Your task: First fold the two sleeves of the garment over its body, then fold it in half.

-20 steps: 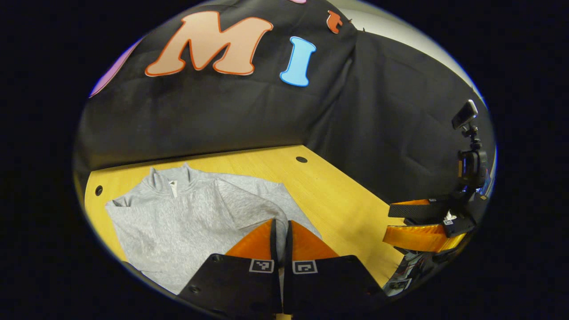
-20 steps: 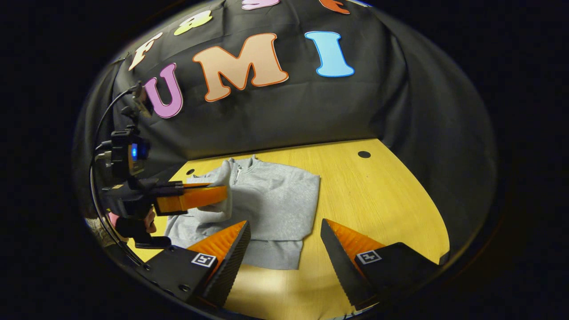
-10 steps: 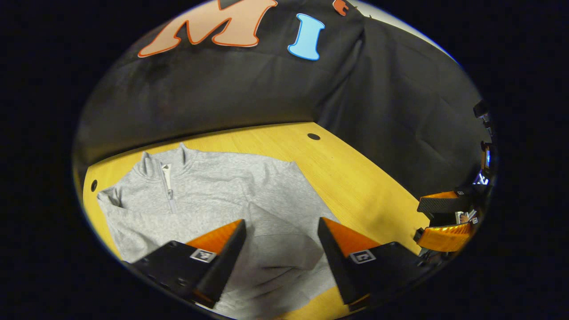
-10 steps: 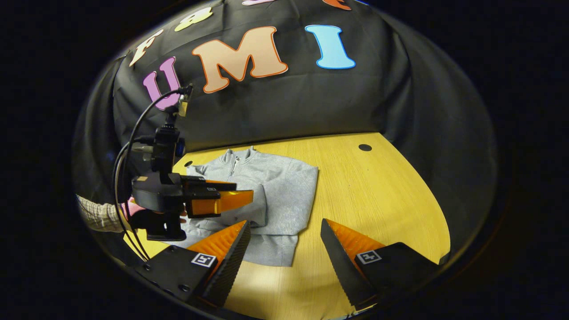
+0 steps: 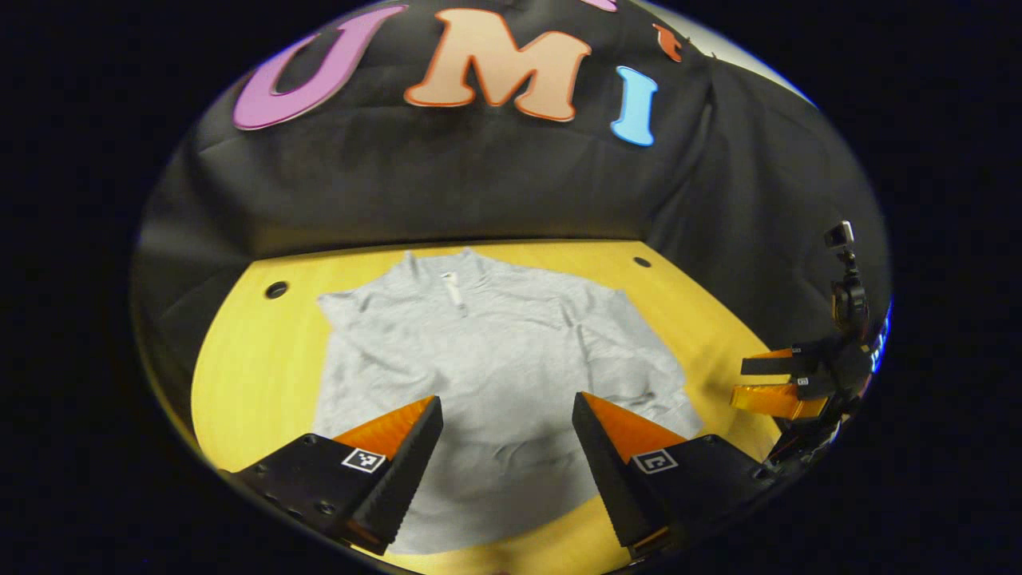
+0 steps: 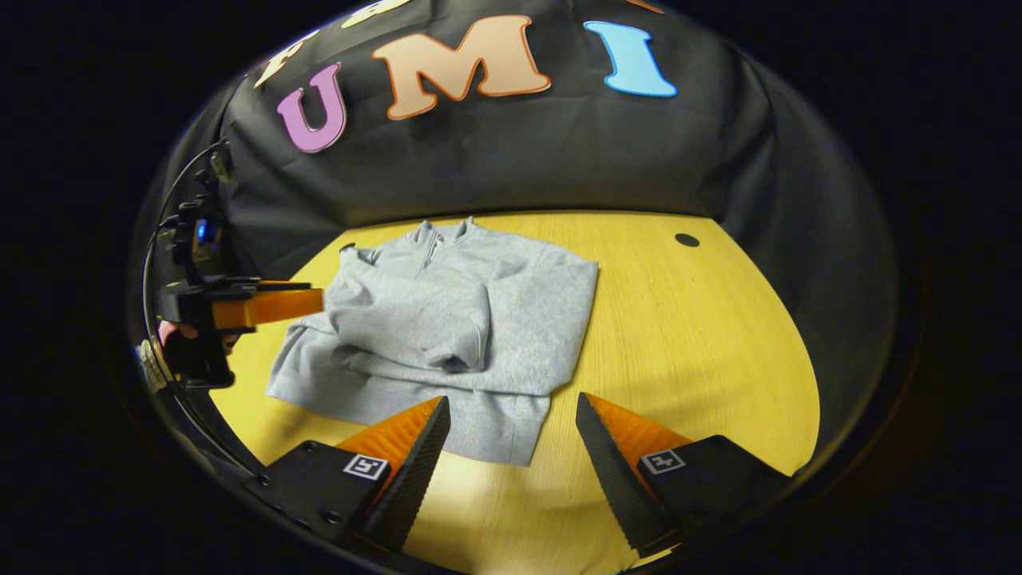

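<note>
A grey zip-neck sweatshirt [image 5: 495, 359] [image 6: 471, 319] lies flat on the yellow wooden table [image 5: 247, 367] [image 6: 703, 335], collar toward the back wall. Both sleeves lie folded across its body; one sleeve's cuff [image 6: 455, 359] rests near the middle. My left gripper [image 5: 507, 415] hovers open over the garment's near hem, nothing between its fingers; it appears farther off as the left gripper [image 6: 267, 303] at the garment's left side. My right gripper [image 6: 511, 415] stands open just in front of the hem, empty; it appears farther off as the right gripper [image 5: 778, 383] at the garment's right.
Black cloth walls close the table on the far and right sides. Round holes [image 5: 276, 289] [image 6: 686, 239] sit in the tabletop near the back corners. Bare table [image 6: 695, 383] stretches to the right of the garment. A hand [image 6: 188, 339] holds the left gripper.
My left gripper let go of the sleeve it held, opened, and drew back to the left; the sleeve now lies across the body. The right gripper stayed open, shifting slightly.
</note>
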Demonstrator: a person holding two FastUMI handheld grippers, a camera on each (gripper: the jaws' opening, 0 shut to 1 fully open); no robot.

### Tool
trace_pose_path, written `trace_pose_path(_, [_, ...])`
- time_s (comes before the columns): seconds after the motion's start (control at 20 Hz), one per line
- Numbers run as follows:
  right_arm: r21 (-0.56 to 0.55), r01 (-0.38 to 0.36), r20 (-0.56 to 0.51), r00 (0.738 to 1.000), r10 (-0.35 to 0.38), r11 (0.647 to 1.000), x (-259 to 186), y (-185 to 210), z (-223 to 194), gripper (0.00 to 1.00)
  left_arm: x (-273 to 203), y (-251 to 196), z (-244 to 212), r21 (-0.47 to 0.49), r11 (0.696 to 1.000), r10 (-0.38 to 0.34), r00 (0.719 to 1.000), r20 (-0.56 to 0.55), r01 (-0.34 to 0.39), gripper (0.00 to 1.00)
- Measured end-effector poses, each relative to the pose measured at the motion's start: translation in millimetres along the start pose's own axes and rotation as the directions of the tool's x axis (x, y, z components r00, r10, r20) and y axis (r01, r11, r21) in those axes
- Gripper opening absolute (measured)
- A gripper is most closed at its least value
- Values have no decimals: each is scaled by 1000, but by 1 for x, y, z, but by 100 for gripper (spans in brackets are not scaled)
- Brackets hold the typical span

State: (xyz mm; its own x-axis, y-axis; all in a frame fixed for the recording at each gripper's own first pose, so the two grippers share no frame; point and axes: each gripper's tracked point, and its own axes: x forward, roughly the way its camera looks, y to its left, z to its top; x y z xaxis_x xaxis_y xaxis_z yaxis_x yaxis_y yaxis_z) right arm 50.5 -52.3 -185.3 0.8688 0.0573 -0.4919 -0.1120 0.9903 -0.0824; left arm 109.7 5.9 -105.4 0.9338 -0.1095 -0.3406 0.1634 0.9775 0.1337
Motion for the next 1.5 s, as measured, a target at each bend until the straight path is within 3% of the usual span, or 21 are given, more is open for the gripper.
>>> trace_pose_path(0.3, [-44,-10,-83,997,6,999,29,3,-33,96,-66,55,-81,-185,969,146,983,-111,-165,96])
trace_pose_path(0.5, [-65,-16,-124,992,8,998,40,6,-48,96,-65,59,-124,-230,953,161,972,-169,-198,96])
trace_pose_path(0.8, [-101,-24,-152,988,8,995,54,15,-61,96,-58,69,-136,-216,949,192,966,-174,-228,94])
trace_pose_path(1.1, [-137,-16,-146,989,-4,990,58,23,-68,98,-51,76,-143,-65,965,239,954,-182,-254,87])
trace_pose_path(1.15, [-132,-16,-140,990,-3,991,59,22,-67,91,-51,74,-142,-47,967,239,955,-175,-251,86])
trace_pose_path(1.25, [-124,-11,-140,990,-6,992,60,22,-67,88,-46,71,-139,-48,966,242,957,-159,-253,78])
trace_pose_path(1.35, [-123,-15,-136,991,-2,992,60,25,-67,76,-40,67,-136,-56,971,224,964,-141,-234,70])
trace_pose_path(1.4, [-123,-22,-137,991,5,992,61,28,-67,72,-37,63,-134,-58,974,209,969,-129,-217,53])
trace_pose_path(1.45, [-122,-26,-135,991,9,992,62,31,-67,58,-32,59,-132,-70,977,192,974,-119,-202,45])
trace_pose_path(1.5, [-117,-36,-139,990,20,993,63,33,-67,53,-31,57,-132,-76,977,188,976,-114,-197,17])
